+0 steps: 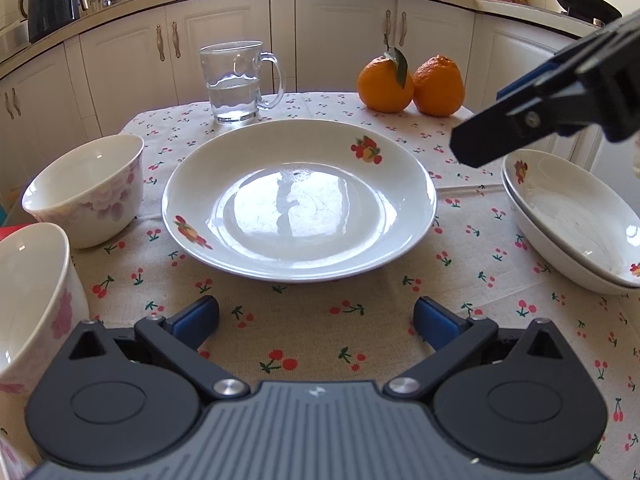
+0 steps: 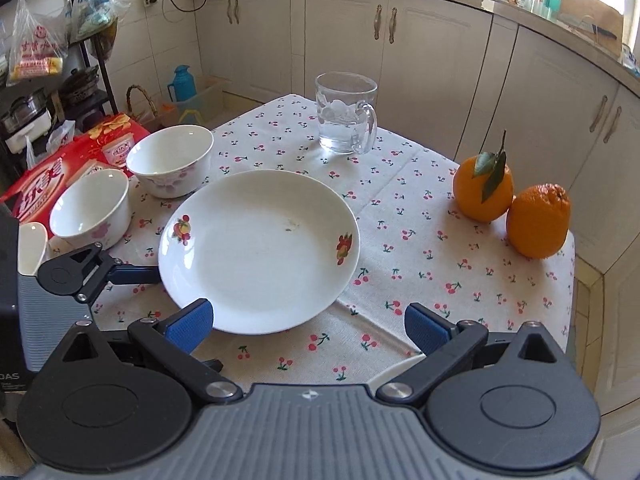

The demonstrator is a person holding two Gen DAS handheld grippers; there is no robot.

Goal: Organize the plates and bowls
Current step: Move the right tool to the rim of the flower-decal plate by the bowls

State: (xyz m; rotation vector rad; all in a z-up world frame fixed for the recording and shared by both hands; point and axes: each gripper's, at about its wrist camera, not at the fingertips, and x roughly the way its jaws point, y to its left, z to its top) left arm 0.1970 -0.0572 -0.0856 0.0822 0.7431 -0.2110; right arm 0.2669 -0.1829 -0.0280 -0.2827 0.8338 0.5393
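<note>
Evidently both tongs are spread wide and empty, lined up on the loose plate (image 1: pixel 298 200) lying just ahead of the left tongs (image 1: pixel 316 320), likely for stacking. Right tongs (image 2: pixel 308 322) hover at its near rim. Plate is white, glossy, fruit-printed.

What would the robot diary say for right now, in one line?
left gripper: open, empty | right gripper: open, empty | plate: middle of table, untouched | plate stack: right | bowls: left
</note>
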